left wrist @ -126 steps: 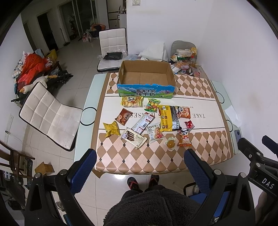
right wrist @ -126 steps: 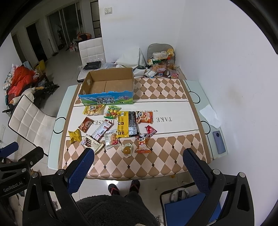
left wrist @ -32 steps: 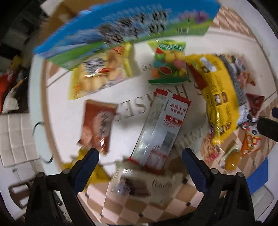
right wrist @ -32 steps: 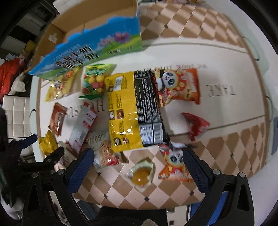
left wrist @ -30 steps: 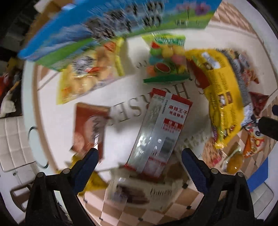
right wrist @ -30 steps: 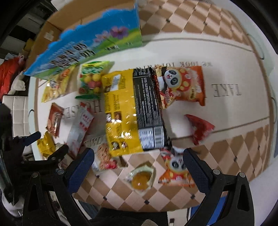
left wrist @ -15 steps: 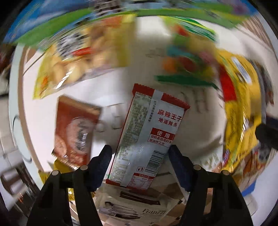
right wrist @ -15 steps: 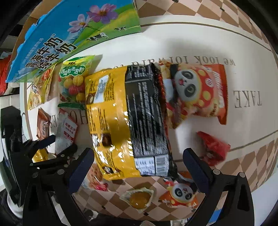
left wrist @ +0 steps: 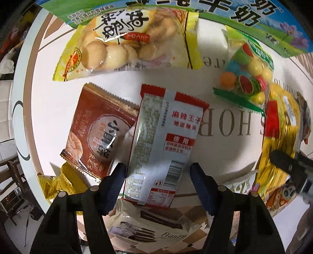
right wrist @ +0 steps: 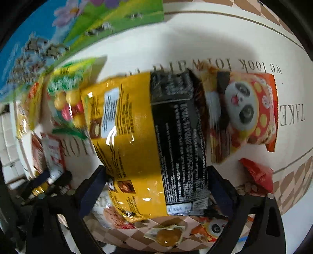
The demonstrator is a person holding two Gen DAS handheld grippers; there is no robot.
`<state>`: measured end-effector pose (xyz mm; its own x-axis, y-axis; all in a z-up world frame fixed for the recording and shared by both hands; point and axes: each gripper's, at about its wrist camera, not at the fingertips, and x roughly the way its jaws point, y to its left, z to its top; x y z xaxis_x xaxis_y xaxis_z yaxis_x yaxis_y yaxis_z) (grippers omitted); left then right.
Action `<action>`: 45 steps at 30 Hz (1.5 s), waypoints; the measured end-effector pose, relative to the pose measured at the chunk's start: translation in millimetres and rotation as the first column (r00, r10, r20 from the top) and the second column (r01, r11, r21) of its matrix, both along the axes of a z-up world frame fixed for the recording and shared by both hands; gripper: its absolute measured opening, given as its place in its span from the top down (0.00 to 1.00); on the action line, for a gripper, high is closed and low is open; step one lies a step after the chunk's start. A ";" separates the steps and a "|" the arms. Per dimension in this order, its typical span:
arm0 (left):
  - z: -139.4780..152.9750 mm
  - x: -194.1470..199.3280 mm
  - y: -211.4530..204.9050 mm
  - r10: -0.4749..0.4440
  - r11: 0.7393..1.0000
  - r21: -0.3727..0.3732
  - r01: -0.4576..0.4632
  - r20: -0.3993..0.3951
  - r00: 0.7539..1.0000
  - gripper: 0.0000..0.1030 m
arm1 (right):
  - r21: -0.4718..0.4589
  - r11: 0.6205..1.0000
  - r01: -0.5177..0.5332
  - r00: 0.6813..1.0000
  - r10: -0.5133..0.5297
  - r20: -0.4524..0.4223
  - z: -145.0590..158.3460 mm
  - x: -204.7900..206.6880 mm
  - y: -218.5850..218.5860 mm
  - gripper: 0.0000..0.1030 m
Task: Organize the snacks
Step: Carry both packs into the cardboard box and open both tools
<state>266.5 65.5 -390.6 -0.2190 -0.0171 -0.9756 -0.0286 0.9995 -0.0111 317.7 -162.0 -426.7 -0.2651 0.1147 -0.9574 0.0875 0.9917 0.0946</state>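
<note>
My left gripper (left wrist: 158, 183) points down at the table, shut on the near end of a red-and-silver packet (left wrist: 164, 136), with a blue pad against each long edge. My right gripper (right wrist: 156, 187) is low over a large yellow-and-black bag (right wrist: 152, 136). Its jaws are closing, with the bag's near end between them and the pads right at its edges. The cardboard box (left wrist: 215, 11) with the blue-and-green printed side stands just beyond the snacks and also shows in the right wrist view (right wrist: 78, 29).
Around the left gripper lie a biscuit bag (left wrist: 127, 43), a brown-red packet (left wrist: 97, 134), a green candy bag (left wrist: 244, 78), a small yellow packet (left wrist: 56, 185) and a white Franzzi packet (left wrist: 152, 228). A panda bag (right wrist: 244, 109), a red packet (right wrist: 258, 175) and a jelly cup (right wrist: 168, 234) crowd the right gripper.
The left gripper dropped closer and its jaws narrowed from wide onto the red-and-silver packet. The right gripper sank toward the yellow-and-black bag and its jaws began to narrow.
</note>
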 end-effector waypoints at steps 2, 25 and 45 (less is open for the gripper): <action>-3.0 -2.5 -17.0 -0.002 1.000 0.005 0.002 0.002 1.000 0.36 | 0.002 1.000 -0.020 0.999 0.020 -0.026 1.5 -8.4 0.5 0.08; 21.9 15.2 -85.4 -0.017 0.996 0.092 0.010 0.082 0.996 0.57 | -0.034 0.999 -0.024 0.999 0.025 0.021 26.8 -52.1 12.8 0.15; 254.8 58.3 -53.4 0.142 0.983 -0.164 -0.084 0.382 0.913 0.57 | 0.194 0.977 -0.086 0.959 0.028 0.283 279.4 -24.8 -51.8 0.15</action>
<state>324.9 12.1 -135.8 0.1910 -0.1629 -0.9680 -0.1057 0.9770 -0.1853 292.9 -213.8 -147.3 -0.0039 0.3057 -0.9521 -0.0268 0.9518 0.3057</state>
